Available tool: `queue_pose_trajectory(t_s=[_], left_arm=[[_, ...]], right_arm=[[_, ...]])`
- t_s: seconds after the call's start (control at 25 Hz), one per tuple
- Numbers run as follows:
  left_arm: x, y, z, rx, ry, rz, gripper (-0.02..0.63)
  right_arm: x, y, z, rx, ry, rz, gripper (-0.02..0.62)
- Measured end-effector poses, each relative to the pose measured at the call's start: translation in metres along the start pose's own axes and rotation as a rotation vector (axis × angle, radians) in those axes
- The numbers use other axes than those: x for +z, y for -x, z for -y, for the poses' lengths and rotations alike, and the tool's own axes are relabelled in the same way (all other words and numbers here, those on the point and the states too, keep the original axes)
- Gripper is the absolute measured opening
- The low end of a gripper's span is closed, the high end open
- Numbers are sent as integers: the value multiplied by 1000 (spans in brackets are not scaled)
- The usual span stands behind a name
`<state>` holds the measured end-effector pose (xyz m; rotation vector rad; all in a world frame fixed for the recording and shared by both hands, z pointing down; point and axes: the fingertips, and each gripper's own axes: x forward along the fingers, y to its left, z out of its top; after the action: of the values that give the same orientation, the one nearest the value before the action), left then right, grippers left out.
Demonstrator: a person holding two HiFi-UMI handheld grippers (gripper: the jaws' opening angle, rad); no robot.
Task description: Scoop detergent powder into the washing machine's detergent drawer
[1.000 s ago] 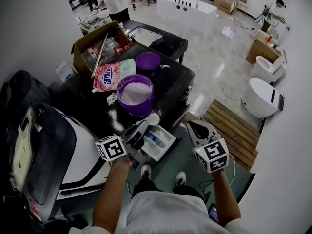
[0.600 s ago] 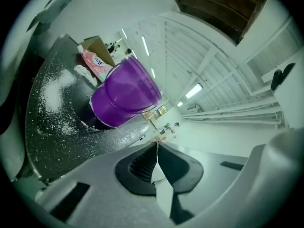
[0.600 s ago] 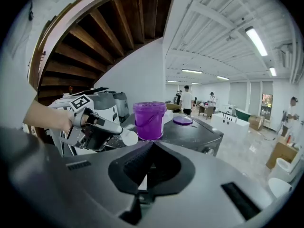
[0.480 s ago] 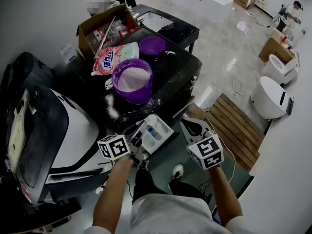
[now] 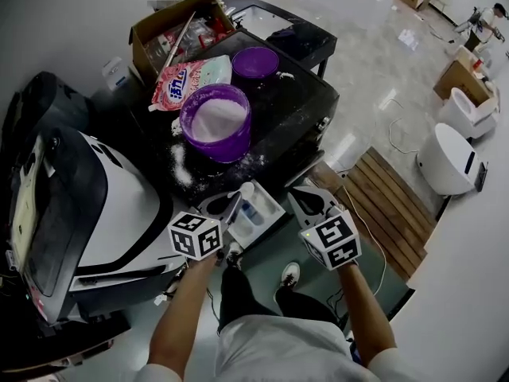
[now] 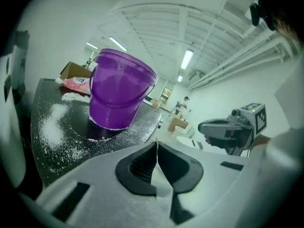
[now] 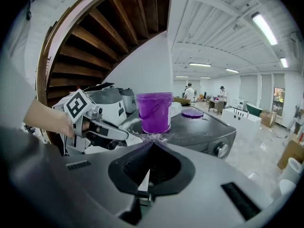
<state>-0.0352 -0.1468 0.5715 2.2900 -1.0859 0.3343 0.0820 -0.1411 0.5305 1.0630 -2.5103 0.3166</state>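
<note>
White plastic scoop [image 5: 247, 191] with handle largely hidden within left gripper [image 5: 232, 207], white detergent drawer [image 5: 274, 212] partly covered by both, pink detergent bag [image 5: 179, 86] with print illegible.

grey left gripper [image 5: 232, 206] and right gripper [image 5: 305, 198], checkered marker cubes [image 5: 195, 235], white shirt [image 5: 278, 348].

Head view: dim, greenish cast. Glare on far tiled floor [image 5: 374, 46]; black machine top [image 5: 302, 126] crushed to shadow; white scoop [image 5: 247, 189] washed out. Edges bend, corners darken.
Left gripper view: ceiling strip lights [image 6: 186, 59] bright, left gripper [image 6: 156, 148] body soft near lens.
Right gripper view: brightest, sharpest; ceiling tube [image 7: 264, 27] flares, black fisheye rim.
</note>
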Motion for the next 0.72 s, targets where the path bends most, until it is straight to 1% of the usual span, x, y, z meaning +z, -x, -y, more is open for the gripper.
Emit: queue_pose_trajectory(t_s=[0.08,0.16,0.32,0.48,0.64,0.72], left_arm=[[-5,-3,0,22,-91,-39,14],[-8,-7,-1,37,-144,-62,14],[-11,-16,-2,50,-187,-84,14],[-14,-23,-1,54,-209,-95,14],[-17,-27,1,68,-284,-122,14],[-18,-29,1,71,-308,-131,14]], right_arm=[[-4,-3,0,10,-6,-4,-3],[-7,-6,0,18,-12,-8,-3],[-13,-11,-1,34,-23,-15,-3],[-18,-12,-1,41,-34,-21,-3],[-23,-11,1,43,-44,-26,-3],[-25,-10,3,42,-50,-28,-3]])
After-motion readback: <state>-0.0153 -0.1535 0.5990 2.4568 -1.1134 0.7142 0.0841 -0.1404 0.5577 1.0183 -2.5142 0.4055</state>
